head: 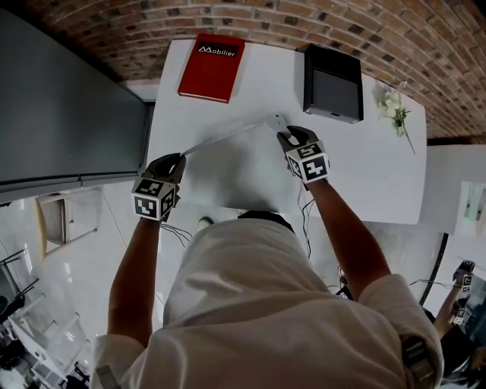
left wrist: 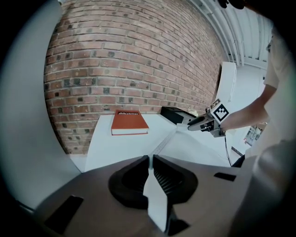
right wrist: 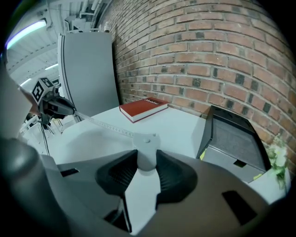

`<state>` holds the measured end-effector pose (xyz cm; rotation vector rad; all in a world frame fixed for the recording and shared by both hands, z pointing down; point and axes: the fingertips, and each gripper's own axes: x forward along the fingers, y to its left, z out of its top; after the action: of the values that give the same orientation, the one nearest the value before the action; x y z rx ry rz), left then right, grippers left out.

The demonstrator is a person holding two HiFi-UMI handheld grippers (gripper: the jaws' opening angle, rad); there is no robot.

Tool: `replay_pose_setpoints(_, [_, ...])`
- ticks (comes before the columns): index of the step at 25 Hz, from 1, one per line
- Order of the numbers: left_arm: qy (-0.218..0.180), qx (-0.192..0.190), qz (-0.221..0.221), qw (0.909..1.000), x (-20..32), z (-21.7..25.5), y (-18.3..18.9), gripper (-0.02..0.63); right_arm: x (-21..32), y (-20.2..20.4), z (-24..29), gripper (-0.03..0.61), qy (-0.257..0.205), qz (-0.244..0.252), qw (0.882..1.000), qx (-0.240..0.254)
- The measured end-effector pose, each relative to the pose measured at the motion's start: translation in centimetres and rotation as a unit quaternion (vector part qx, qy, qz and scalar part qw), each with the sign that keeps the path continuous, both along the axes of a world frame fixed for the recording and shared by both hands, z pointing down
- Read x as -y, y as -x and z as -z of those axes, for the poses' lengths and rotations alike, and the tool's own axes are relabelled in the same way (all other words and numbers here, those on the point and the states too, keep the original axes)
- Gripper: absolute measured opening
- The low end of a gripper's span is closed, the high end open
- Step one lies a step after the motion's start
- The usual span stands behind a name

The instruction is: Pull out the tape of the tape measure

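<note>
Right tongs (head: pixel 287 138) clamp tape measure case (right wrist: pixel 146 150); left tongs (head: pixel 179 158) pinch tape (head: pixel 222 136) end, tape stretched between them, near red book (head: pixel 212 67) on white surface (head: pixel 372 175); brick wall (head: pixel 304 19) behind book

Shows from above as a white rectangular table (head: pixel 364 182), far edge pushed up to a red-brick wall (head: pixel 304 23). Bears at the far left corner a flat red hardcover book (head: pixel 211 67) with white lettering on its cover, lying closed. Holds at the far right a black box-shaped device (head: pixel 332 83) with a grey panel. Carries just beside that, near the right edge, a small sprig of white flowers (head: pixel 396 114) on green stems.
</note>
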<state>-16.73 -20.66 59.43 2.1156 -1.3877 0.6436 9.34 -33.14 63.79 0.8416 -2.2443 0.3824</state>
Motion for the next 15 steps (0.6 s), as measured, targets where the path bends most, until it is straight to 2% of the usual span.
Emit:
replay_pose_setpoints(8, [0.024,0.023,0.013,0.9994,2.0,-3.0,0.5,0.031,1.7,0.5,-2.2,0.132,0.007,-0.013,1.0,0.003])
replay_pose_setpoints(15, [0.035,0.028,0.024,0.9987,3.4,-4.7,0.8,0.031,2.9,0.9,-3.9,0.132,0.004,-0.011,1.0,-0.003])
